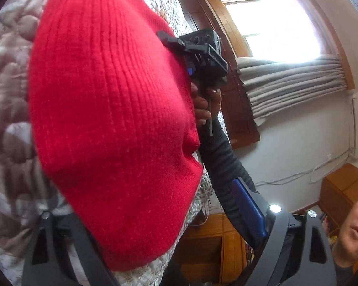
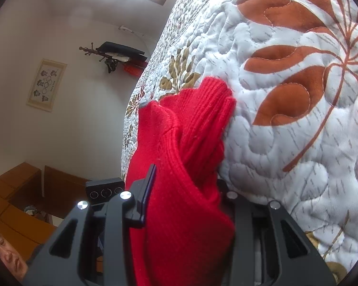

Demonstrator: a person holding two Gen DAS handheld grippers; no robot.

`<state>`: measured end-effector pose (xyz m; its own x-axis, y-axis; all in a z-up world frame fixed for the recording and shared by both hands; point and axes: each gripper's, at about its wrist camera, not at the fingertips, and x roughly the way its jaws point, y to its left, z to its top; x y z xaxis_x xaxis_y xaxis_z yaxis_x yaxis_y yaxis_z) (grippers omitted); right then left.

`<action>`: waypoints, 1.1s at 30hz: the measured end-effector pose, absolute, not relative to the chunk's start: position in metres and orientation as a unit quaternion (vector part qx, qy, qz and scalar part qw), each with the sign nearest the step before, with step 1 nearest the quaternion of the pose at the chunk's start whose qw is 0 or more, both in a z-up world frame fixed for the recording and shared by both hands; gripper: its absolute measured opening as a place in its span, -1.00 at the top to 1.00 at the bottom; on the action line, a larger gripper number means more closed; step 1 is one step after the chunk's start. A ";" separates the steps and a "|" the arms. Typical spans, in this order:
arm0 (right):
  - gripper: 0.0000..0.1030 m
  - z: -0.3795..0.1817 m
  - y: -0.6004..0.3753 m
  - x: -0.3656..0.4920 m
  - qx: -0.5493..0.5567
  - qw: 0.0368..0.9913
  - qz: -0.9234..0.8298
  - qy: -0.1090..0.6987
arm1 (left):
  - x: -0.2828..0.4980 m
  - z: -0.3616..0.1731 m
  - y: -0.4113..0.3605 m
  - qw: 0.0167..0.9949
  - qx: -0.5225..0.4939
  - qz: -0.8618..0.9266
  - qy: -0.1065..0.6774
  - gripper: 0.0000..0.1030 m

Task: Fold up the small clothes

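Note:
A red knitted garment (image 1: pixel 112 109) hangs in the air in front of the quilted bed cover (image 1: pixel 9 95). In the left wrist view it drapes over my left gripper (image 1: pixel 160 190) and hides the left finger. The right finger's blue pad (image 1: pixel 249 208) stands bare and apart from the cloth, so this gripper is open. My right gripper (image 1: pixel 179 40), held by a hand in a dark sleeve, pinches the garment's far edge. In the right wrist view my right gripper (image 2: pixel 186 176) is shut on a bunched fold of the red garment (image 2: pixel 179 214), whose ribbed end (image 2: pixel 212 95) touches the quilt (image 2: pixel 298 131).
A bright window (image 1: pixel 274 23) with a grey curtain (image 1: pixel 291 83) and dark wooden shutters lies behind the right hand. Wooden furniture (image 1: pixel 226 243) stands beside the bed. A wall coat rack (image 2: pixel 112 54) and a framed picture (image 2: pixel 46 84) hang on the white wall. A person is at the frame edge.

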<state>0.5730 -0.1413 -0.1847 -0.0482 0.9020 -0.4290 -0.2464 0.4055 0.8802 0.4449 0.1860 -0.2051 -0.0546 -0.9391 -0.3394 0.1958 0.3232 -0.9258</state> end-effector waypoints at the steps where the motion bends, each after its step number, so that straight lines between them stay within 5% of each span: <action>1: 0.31 -0.183 -0.140 0.572 0.290 0.627 0.459 0.558 | 0.442 -0.213 0.189 0.598 -0.339 -0.457 0.564 0.19; 2: 0.32 -0.181 -0.140 0.570 0.287 0.630 0.458 0.558 | 0.442 -0.221 0.193 0.593 -0.348 -0.448 0.571 0.60; 3: 0.34 -0.179 -0.139 0.569 0.285 0.632 0.458 0.558 | 0.441 -0.224 0.196 0.589 -0.358 -0.449 0.569 0.63; 17: 0.42 -0.156 -0.110 0.562 0.295 0.645 0.454 0.539 | 0.433 -0.188 0.224 0.612 -0.340 -0.456 0.550 0.67; 33: 0.42 -0.139 0.111 0.552 0.254 0.595 0.526 0.552 | 0.373 -0.149 0.389 0.679 -0.372 -0.375 0.510 0.67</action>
<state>0.5521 0.1109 -0.1394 -0.1629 0.9065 -0.3895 -0.3463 0.3172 0.8829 0.3733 0.3887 -0.1488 0.1989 -0.8891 -0.4122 0.1301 0.4409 -0.8881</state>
